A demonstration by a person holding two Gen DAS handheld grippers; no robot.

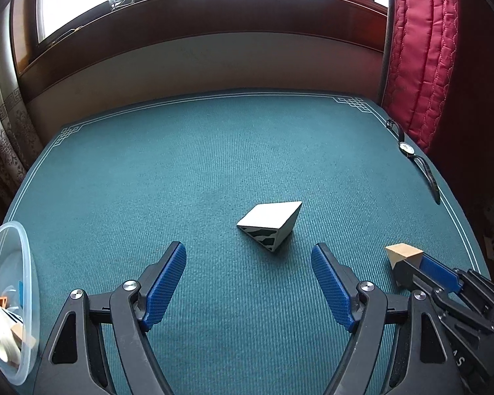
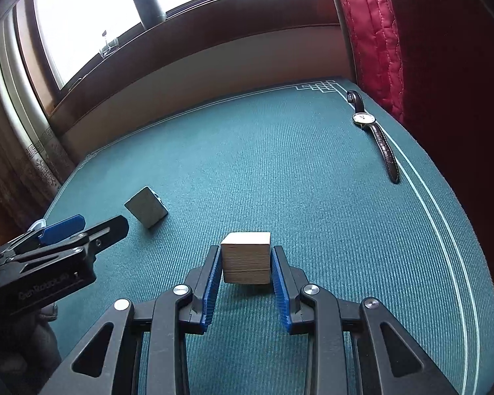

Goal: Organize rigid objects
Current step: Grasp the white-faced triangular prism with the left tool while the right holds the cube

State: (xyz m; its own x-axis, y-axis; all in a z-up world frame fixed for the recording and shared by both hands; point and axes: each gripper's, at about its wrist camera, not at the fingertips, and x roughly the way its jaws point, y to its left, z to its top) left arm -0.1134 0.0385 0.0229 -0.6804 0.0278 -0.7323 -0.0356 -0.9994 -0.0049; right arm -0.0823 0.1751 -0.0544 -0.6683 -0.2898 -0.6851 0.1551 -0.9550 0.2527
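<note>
Gripping a pale wooden block [image 2: 245, 256] between its blue pads, the right gripper [image 2: 246, 256] holds it just above the green table mat [image 2: 280, 171]. Beside it, the left gripper [image 1: 248, 263] stands wide open, empty, facing a black-and-white wedge block [image 1: 271, 223] lying on the mat. A clear bowl [image 1: 26, 283] of small pieces sits far left; a wristwatch [image 2: 373, 131] lies near the right edge.

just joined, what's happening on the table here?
Someone is sorting small blocks on a green table mat with two handheld grippers. The right gripper is shut on a wooden block. The left gripper is open, with a black-and-white block lying on the mat just ahead of it. A clear bowl at the left already holds a few pieces. A wristwatch lies near the mat's right edge.
</note>
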